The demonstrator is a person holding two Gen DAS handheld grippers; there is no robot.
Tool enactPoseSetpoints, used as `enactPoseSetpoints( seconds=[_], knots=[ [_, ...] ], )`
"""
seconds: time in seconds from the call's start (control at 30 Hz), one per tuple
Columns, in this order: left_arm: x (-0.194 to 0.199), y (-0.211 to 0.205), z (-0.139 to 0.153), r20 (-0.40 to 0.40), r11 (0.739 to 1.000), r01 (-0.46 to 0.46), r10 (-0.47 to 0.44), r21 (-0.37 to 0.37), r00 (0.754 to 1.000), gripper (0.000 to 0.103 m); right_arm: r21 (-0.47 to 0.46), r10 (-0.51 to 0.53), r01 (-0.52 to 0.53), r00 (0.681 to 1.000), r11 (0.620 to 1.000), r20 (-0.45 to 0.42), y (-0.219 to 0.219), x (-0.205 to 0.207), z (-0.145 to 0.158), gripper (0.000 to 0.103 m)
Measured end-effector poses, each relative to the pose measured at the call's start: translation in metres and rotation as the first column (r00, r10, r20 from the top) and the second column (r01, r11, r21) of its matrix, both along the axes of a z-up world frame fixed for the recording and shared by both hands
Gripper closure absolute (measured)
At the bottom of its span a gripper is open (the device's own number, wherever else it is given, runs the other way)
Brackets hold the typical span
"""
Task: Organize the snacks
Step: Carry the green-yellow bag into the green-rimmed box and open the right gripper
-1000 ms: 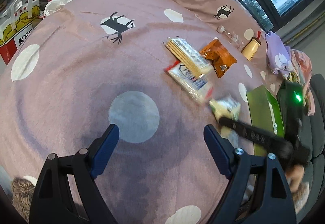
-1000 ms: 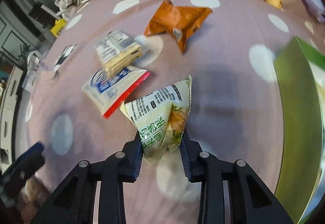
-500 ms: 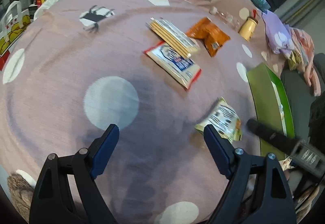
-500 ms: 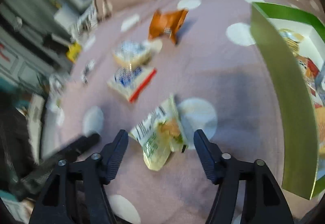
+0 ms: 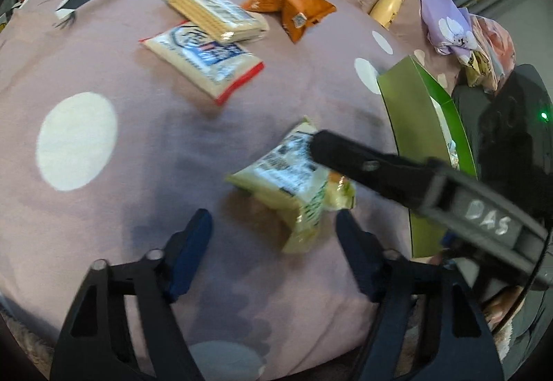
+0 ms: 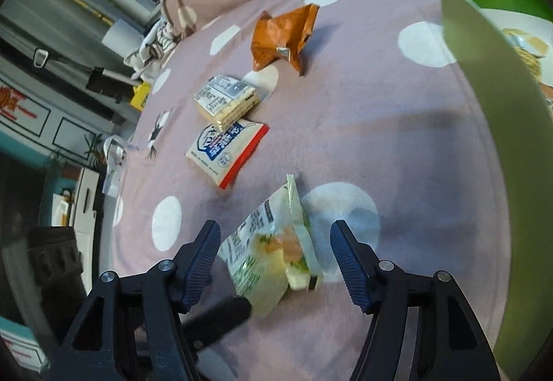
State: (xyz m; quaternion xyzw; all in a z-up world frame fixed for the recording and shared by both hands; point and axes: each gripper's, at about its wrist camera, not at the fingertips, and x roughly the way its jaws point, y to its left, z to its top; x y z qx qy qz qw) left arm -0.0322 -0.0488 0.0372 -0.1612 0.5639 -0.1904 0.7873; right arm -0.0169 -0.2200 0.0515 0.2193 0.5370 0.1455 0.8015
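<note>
The green packet (image 6: 273,249) lies on the bed between both hand-held grippers, left (image 5: 273,249) and right (image 6: 274,260); both unclenched, jaws closing. Next: grasp, carry to the green box (image 6: 484,77).

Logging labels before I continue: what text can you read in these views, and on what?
"DAS": white handwriting on the right gripper body.
Green snack packet: print blurred, unreadable.
White, blue and red packet: characters too small.
Cracker pack: label too small.
Orange packet: nothing legible.

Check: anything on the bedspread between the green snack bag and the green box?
Nothing: bare bedspread between green snack bag and green box, clearest in right wrist view.
</note>
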Motion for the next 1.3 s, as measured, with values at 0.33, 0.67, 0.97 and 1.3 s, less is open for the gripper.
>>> enactPoseSetpoints(
  seconds=[0.33, 0.67, 0.97, 1.3],
  knots=[
    [0.005, -0.025, 0.000, 0.054, 0.998, 0.044, -0.046, 0.046, 0.997, 0.081, 0.095, 0.051, -0.050, 0.999, 0.994, -0.002, 0.003, -0.004, -0.017, 0.064],
    [0.008, -0.067, 0.063, 0.267, 0.987, 0.143, -0.156, 0.066, 0.951, 0.082, 0.063, -0.063, 0.051, 0.977, 0.997, 0.204, -0.033, -0.020, 0.053, 0.064],
    [0.026, -0.146, 0.115, 0.425, 0.954, 0.292, -0.291, 0.065, 0.857, 0.082, 0.078, -0.244, 0.231, 0.899, 0.970, 0.364, -0.113, -0.027, 0.116, 0.065],
    [0.045, -0.236, 0.101, 0.417, 0.885, 0.456, -0.450, 0.092, 0.789, 0.081, 0.138, -0.445, 0.425, 0.820, 0.894, 0.359, -0.199, -0.030, 0.102, 0.066]
  ],
)
